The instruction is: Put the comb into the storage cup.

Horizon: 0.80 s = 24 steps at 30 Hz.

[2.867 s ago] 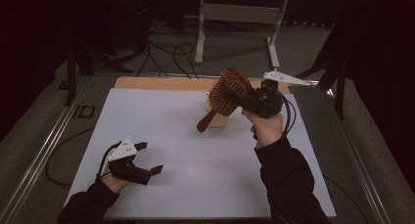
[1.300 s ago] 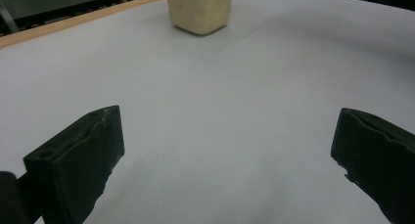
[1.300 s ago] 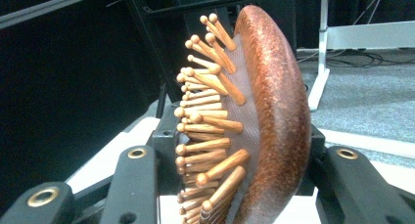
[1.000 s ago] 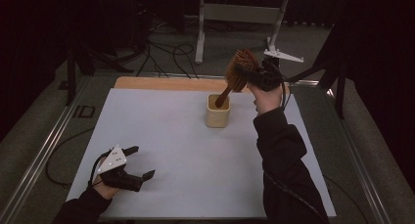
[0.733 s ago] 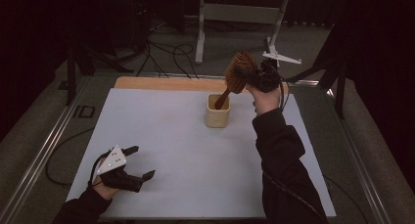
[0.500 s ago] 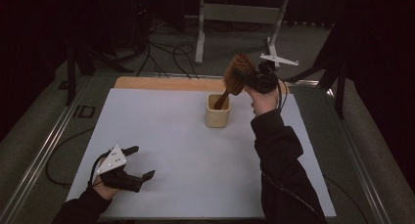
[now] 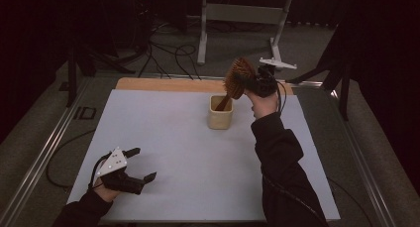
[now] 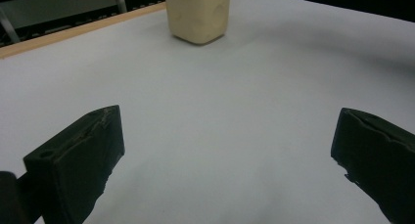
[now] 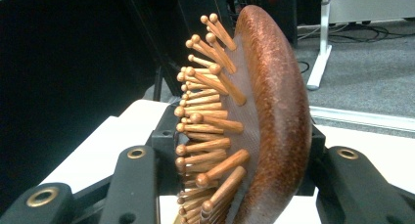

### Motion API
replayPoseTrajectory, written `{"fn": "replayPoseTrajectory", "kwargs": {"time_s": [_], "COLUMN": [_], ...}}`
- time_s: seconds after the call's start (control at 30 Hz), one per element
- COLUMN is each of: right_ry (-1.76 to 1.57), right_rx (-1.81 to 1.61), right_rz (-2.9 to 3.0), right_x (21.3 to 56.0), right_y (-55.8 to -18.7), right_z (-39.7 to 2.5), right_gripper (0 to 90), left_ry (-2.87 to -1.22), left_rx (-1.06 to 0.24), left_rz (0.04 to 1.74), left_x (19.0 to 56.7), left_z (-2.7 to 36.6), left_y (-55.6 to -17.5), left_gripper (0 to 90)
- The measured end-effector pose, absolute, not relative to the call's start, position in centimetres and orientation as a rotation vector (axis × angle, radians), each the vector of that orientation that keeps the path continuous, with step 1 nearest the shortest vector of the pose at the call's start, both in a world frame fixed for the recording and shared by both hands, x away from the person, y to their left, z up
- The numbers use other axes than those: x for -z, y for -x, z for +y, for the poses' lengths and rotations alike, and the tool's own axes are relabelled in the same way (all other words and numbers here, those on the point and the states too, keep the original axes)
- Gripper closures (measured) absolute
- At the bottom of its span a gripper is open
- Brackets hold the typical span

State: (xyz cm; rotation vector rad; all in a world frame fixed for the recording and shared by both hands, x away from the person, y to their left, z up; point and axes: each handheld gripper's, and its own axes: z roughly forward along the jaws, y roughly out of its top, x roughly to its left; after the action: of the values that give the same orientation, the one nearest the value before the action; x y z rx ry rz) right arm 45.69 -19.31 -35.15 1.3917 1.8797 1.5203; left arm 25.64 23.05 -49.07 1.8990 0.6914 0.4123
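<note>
From my station I see a desk (image 7: 198, 152) covered by a pale, matte sheet, with a strip of bare wood (image 7: 163, 84) along its far edge; around it lies a dim room with grey carpet, black cables (image 7: 163, 51) on the floor, a metal rail (image 7: 47, 152) on the left and a pale metal stand (image 7: 242, 14) beyond. Low at the left, my left tongs (image 7: 141, 163) rest on the sheet near the desk's near edge, jaws spread wide with nothing between them; in the left gripper view their blunt black blocks (image 8: 80, 155) frame bare sheet, the cup well ahead. Near the far middle stands a cream cup (image 7: 220, 113), squarish with rounded corners and a slightly lumpy surface. A wooden hairbrush (image 7: 236, 78) leans out of it, handle end down inside the cup, oval head tilted up to the right. My right tongs (image 7: 257, 81) grip that head: in the right gripper view the jaws press the domed, reddish-brown back on one side and the face of round-tipped wooden pins (image 9: 205, 121) on the other. Against the picture from half a second ago, the brush sits almost the same, the handle already in the cup; the left tongs have not moved.
</note>
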Motion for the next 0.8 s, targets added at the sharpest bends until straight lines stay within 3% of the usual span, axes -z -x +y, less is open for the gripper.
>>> {"fn": "replayPoseTrajectory", "kwargs": {"time_s": [0.8], "right_ry": [-1.426], "right_rx": [-1.518], "right_rz": [1.910], "right_x": [37.0], "right_y": [-46.0], "right_z": [-18.9], "right_gripper": [51.9], "left_ry": [-1.896], "left_rx": [-0.406], "left_rz": [0.683], "left_x": [49.1], "left_z": [23.1], "left_y": [-25.7], "left_gripper": [0.1]}}
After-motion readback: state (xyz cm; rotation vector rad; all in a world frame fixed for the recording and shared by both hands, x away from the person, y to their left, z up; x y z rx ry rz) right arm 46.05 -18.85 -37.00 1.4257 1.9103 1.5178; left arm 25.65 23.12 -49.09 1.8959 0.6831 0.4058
